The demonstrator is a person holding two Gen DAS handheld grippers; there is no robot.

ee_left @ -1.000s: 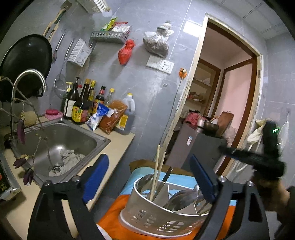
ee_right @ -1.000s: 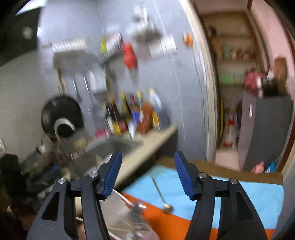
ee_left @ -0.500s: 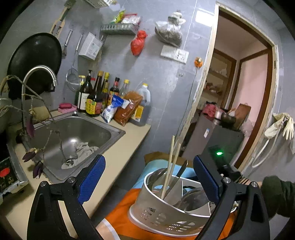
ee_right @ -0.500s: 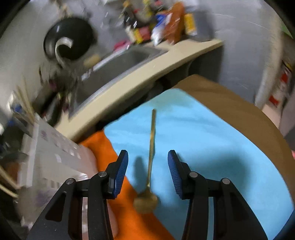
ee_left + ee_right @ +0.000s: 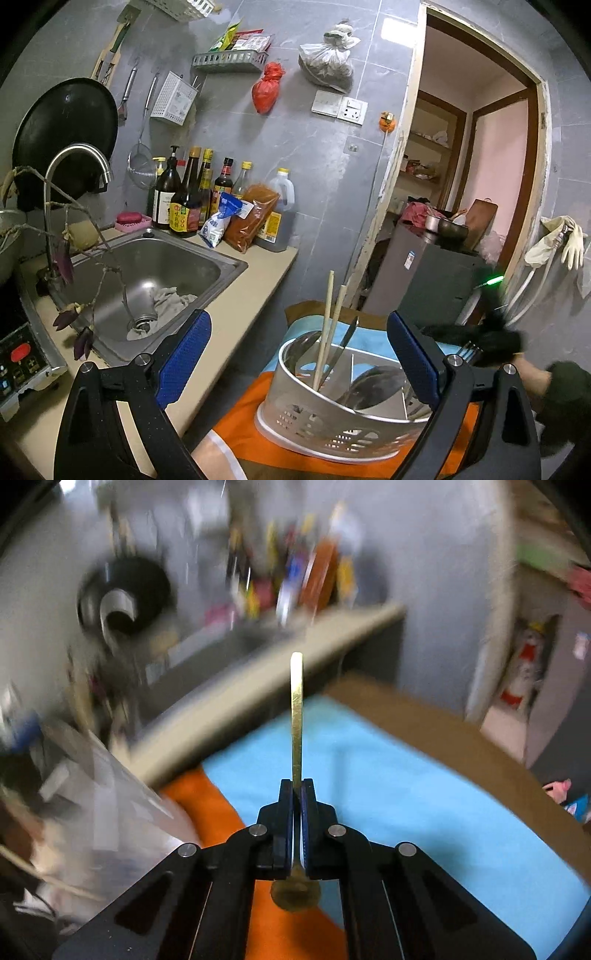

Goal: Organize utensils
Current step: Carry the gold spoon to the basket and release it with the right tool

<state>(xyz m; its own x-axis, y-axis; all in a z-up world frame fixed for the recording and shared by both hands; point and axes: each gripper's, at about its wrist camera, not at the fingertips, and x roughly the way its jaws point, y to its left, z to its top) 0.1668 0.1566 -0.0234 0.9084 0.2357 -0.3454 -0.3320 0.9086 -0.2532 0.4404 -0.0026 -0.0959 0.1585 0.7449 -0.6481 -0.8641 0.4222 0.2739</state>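
Pickup step looks done: right gripper [image 5: 297, 805], bottom centre of its view, has its jaws pinched tight on the gold spoon [image 5: 296, 716], handle pointing up the frame, bowl low over the orange cloth [image 5: 207, 801]. Left gripper [image 5: 295, 362] sits wide open with nothing in it, framing the utensil caddy [image 5: 332, 421] at lower middle. Next I'd guess: carry the spoon over and drop it into a free compartment.

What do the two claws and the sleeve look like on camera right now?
Both claws are black plastic linkages with silver rivets and triangular cutouts. The left claw carries blue ribbed pads; the right claw has blue pads too. Seen from the left wrist camera, the right unit shows a green light, and a dark sleeve is worn behind it.
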